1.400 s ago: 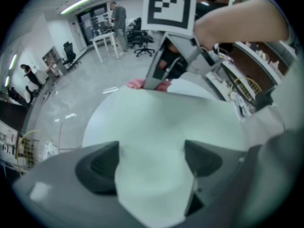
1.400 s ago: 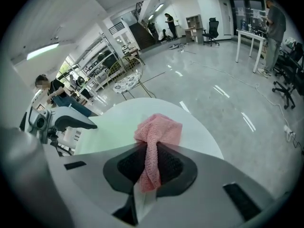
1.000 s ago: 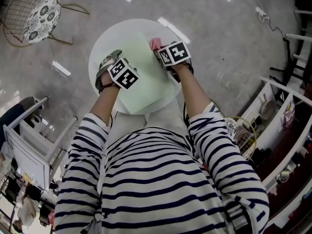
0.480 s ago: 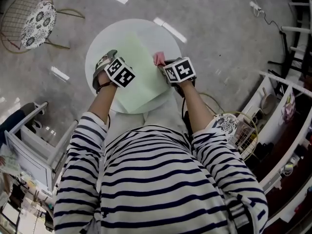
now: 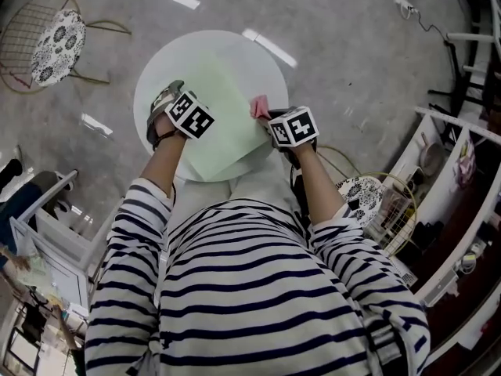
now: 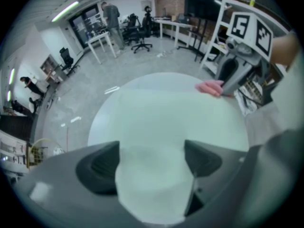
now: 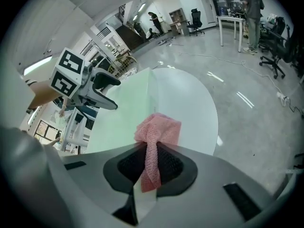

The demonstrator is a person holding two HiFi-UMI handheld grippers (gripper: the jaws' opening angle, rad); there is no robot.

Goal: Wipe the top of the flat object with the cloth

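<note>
A pale green flat sheet (image 5: 219, 116) lies on a round white table (image 5: 258, 57). My right gripper (image 5: 270, 116) is shut on a pink cloth (image 5: 259, 106), which rests at the sheet's right edge. In the right gripper view the cloth (image 7: 159, 129) bunches out ahead of the closed jaws onto the sheet (image 7: 128, 108). My left gripper (image 5: 168, 104) sits at the sheet's left side. Its jaws stand wide apart in the left gripper view, with only the sheet (image 6: 166, 122) showing between them. That view also shows the pink cloth (image 6: 209, 87) across the sheet.
A wire chair with a patterned cushion (image 5: 47, 41) stands on the floor at the far left. A second patterned seat and wire basket (image 5: 376, 202) sit to my right, beside white shelving (image 5: 462, 171). A white rack (image 5: 47, 218) stands at the near left.
My right gripper has drawn the pink cloth back toward me along the sheet's right side. The left gripper has stayed at the sheet's left side.
</note>
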